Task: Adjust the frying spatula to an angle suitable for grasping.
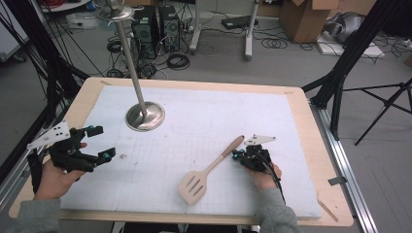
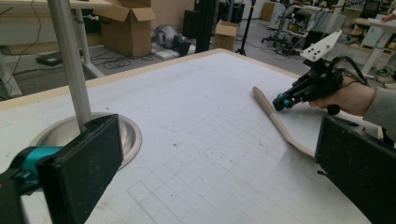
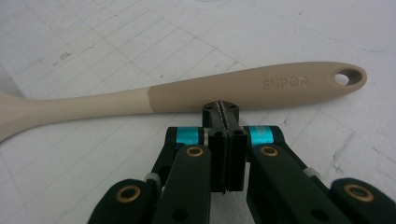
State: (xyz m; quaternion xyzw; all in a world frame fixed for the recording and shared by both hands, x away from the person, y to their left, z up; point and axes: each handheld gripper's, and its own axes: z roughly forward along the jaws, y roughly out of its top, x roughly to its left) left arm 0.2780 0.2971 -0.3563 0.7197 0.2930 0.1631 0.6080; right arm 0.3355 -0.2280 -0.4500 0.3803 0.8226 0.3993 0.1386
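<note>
Beige slotted spatula (image 1: 206, 171) lies flat on the white mat (image 1: 204, 116), handle just beside the right gripper (image 1: 237, 155), jaws pressed together, empty. Left gripper (image 1: 101, 142) gapes wide, well apart. Farther back, steel stand (image 1: 144, 115).

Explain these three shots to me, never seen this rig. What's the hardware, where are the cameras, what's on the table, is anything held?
No robot arm: a person holds a two-jaw tool in each hand. The high view looks down on the table; the other two cameras ride on the tools and look along their black jaws.

The left gripper sits at the table's left side, jaws wide apart, nothing between them. The right gripper has its jaws pressed together, with its tip right at the handle of the beige slotted spatula, which lies flat on the white mat. It isn't gripping it. A metal stand with a round base rises at the back left.
</note>
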